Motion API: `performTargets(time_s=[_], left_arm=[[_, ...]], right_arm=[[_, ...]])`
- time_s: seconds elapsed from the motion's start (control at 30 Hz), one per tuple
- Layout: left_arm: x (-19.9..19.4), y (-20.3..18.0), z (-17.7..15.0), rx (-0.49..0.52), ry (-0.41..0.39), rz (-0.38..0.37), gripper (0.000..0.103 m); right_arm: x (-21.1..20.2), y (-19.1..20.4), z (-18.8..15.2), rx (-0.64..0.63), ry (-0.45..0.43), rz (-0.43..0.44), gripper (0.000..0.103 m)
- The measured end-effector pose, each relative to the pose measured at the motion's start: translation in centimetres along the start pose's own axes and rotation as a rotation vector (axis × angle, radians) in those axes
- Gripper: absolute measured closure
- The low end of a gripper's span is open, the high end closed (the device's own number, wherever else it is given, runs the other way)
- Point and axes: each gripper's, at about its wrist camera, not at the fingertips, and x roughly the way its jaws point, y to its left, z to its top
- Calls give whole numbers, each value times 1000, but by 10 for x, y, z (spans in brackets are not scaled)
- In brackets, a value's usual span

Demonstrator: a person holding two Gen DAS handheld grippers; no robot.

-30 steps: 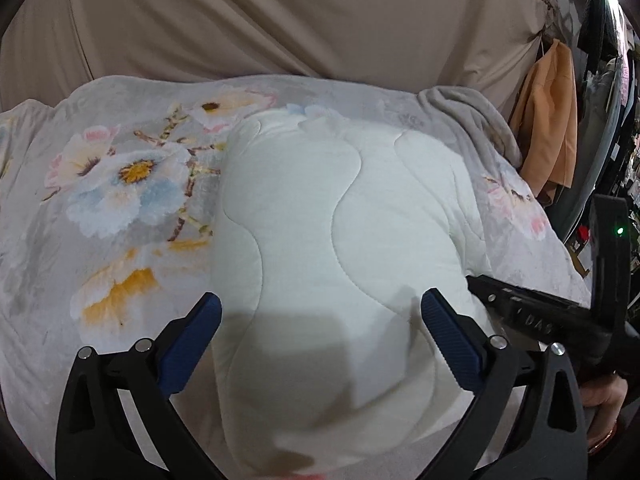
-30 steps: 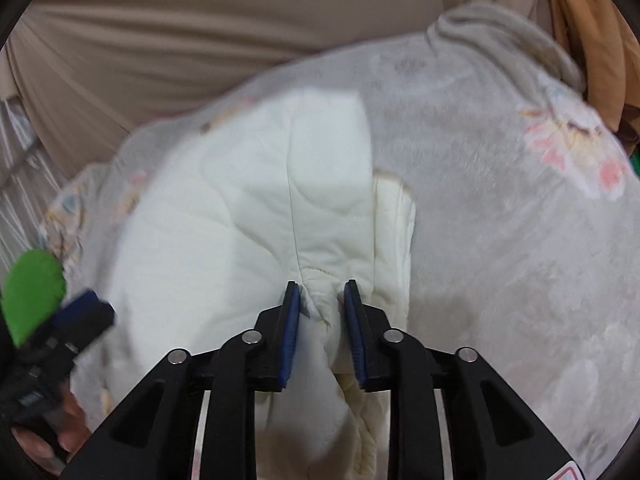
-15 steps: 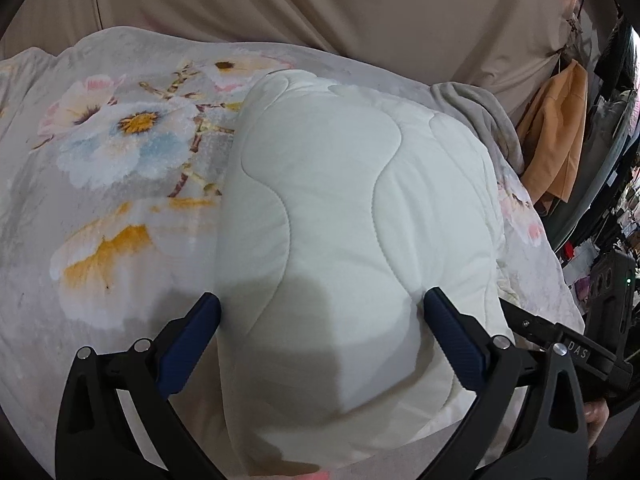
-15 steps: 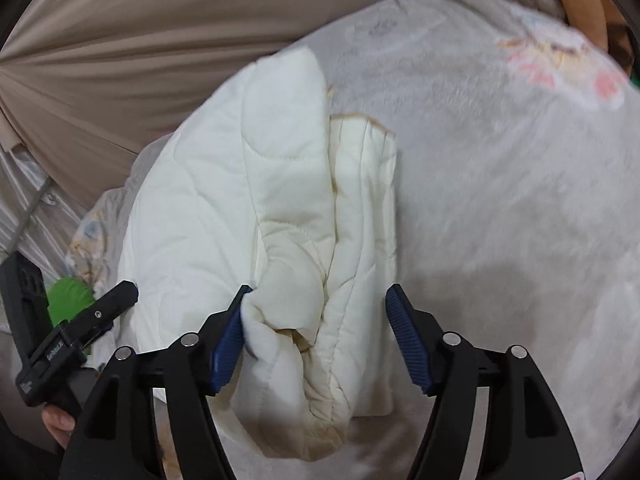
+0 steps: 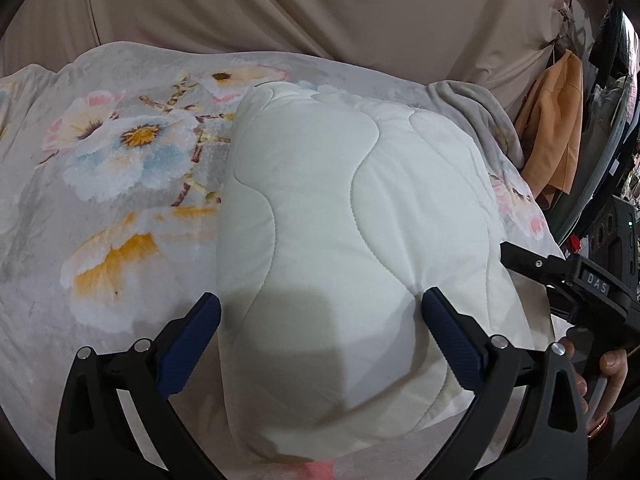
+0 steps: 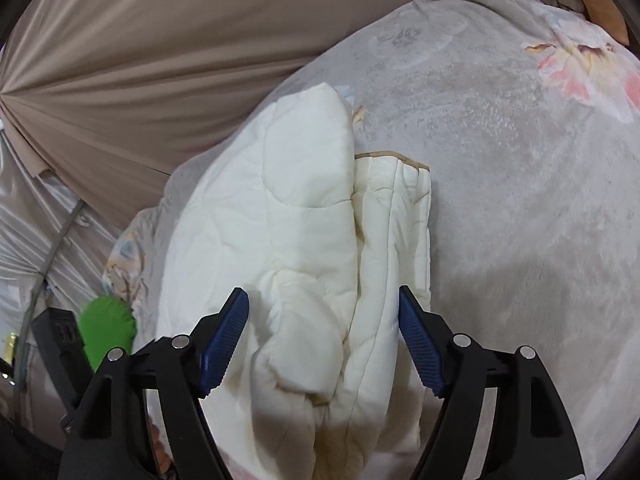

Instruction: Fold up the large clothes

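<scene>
A: Status, left to right?

B: Left gripper (image 5: 320, 332): jaws spread wide, holding nothing, straddling the near end of the white quilted garment (image 5: 340, 240). The garment lies folded into a thick bundle on the flowered blanket (image 5: 120, 168). Right gripper (image 6: 323, 338): jaws likewise apart, empty, poised over the layered edge.

A: Failure modes?

B: The padding looks springy. With nothing clamped, the top layer may unfold; the exposed lower layer (image 6: 400, 216) on the right already sits out of line. A shallow grab would take one layer only.

A: Containers?

B: None visible.
</scene>
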Motion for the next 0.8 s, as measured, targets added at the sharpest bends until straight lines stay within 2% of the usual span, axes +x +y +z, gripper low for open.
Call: performTargets(time_s=[0.2, 0.23, 0.27, 0.33, 0.4, 0.43, 0.5, 0.53, 0.57, 0.6, 0.63, 0.67, 0.7, 0.77, 0.8], left_arm=[[1, -2, -1, 7, 4, 6, 5], [1, -3, -2, 5, 4, 6, 5], [0, -4, -2, 3, 5, 5, 5], [-3, -6, 0, 8, 0, 4, 5], [-13, -8, 2, 12, -25, -6, 5], [-22, -10, 3, 21, -53, -11, 5], [-37, -16, 4, 54, -111, -13, 5], [-41, -20, 4, 72, -126, -8, 5], [-38, -22, 4, 85, -122, 1, 5], [-32, -23, 3, 92, -106, 7, 5], [-21, -23, 2, 90, -76, 15, 5], [-9, -21, 1, 79, -39, 19, 5], [2, -19, -1, 64, -11, 10, 5], [9, -17, -4, 63, -7, 50, 5], [11, -15, -5, 62, -5, 52, 5]], right_arm=[[8, 15, 3, -41, 1, -43, 30], [10, 15, 5, -35, 7, -41, 33], [10, 14, 8, -30, 9, -35, 39], [4, 23, 12, -69, -6, -10, 74], [-17, 42, 12, -129, -52, 46, 83], [-36, 52, 11, -160, -98, 139, 85], [-62, 58, 6, -199, -172, 249, 85], [-65, 53, 3, -203, -202, 249, 85], [-58, 43, 2, -184, -191, 218, 85], [-40, 27, 3, -147, -146, 149, 83], [-13, 6, 2, -93, -73, 48, 78], [4, -11, -1, -48, -31, 13, 71], [10, -25, -4, 3, -29, 28, 65], [-1, -35, -6, 73, -31, 89, 64], [-12, -31, -7, 65, -51, 67, 64]])
